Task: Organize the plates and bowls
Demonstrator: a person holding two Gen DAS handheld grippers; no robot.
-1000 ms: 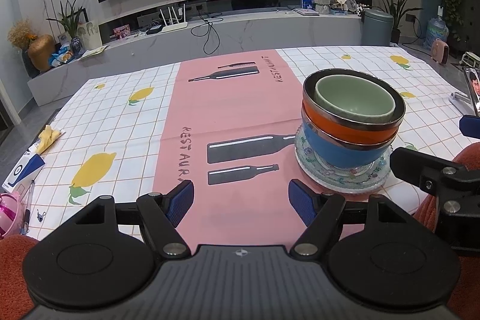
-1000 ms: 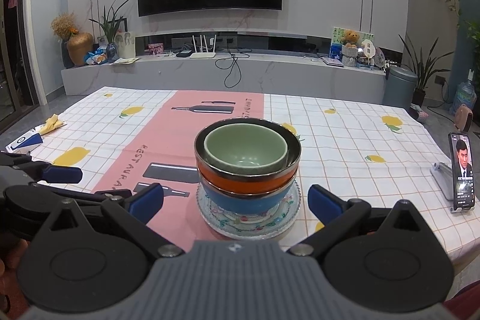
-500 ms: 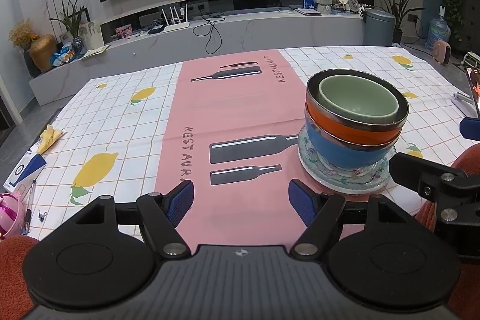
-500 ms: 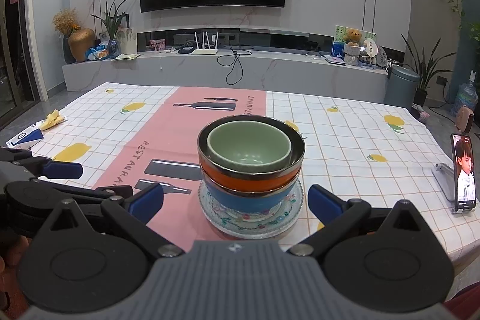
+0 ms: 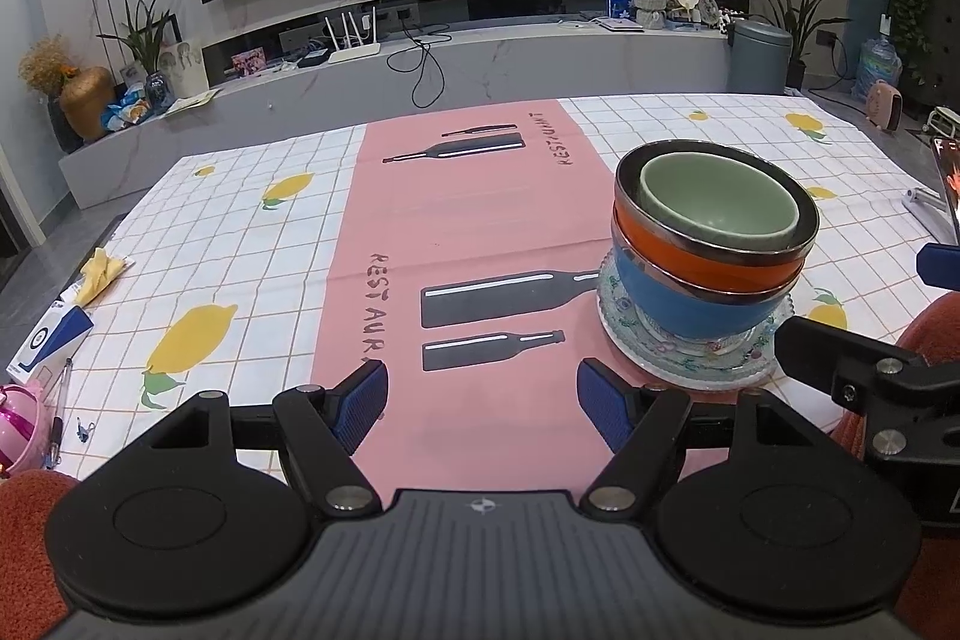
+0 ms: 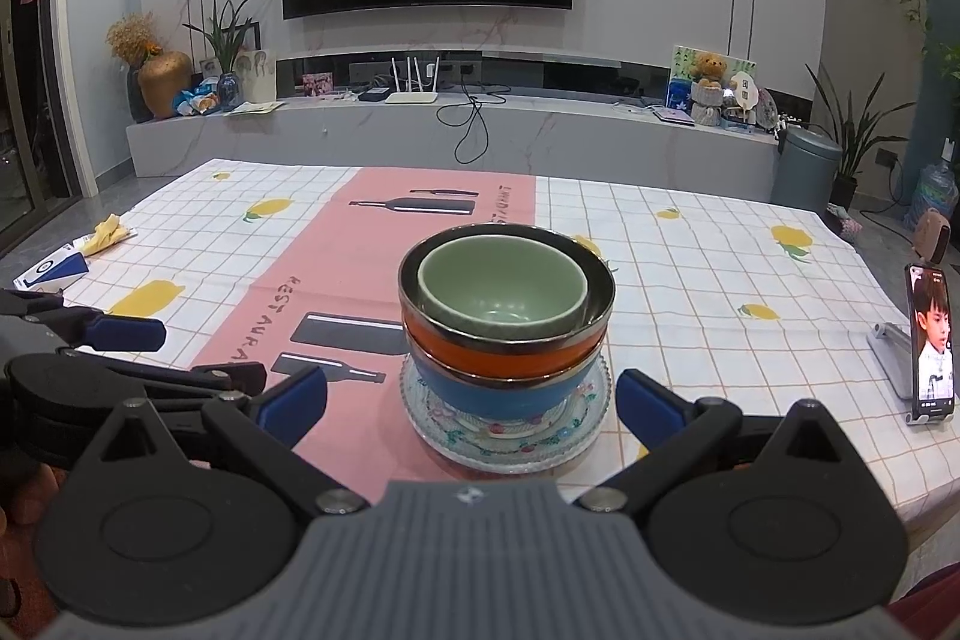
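Note:
A stack stands on the tablecloth: a green bowl (image 6: 501,292) nested in an orange bowl (image 6: 510,349), on a blue bowl (image 6: 498,394), on a flowered glass plate (image 6: 456,439). The stack also shows in the left wrist view, with the green bowl (image 5: 717,202) on top and the plate (image 5: 678,367) below. My right gripper (image 6: 471,406) is open and empty, just in front of the stack, jaws wider than the plate. My left gripper (image 5: 480,406) is open and empty over the pink strip, left of the stack.
A phone on a stand (image 6: 930,346) is at the table's right edge. A blue-white box (image 5: 48,346), a pen (image 5: 57,415) and a pink object (image 5: 15,424) lie at the left edge. The near table edge is just below both grippers.
Both grippers have drifted back slightly from the stack and stayed open. The bowls and plate have not moved.

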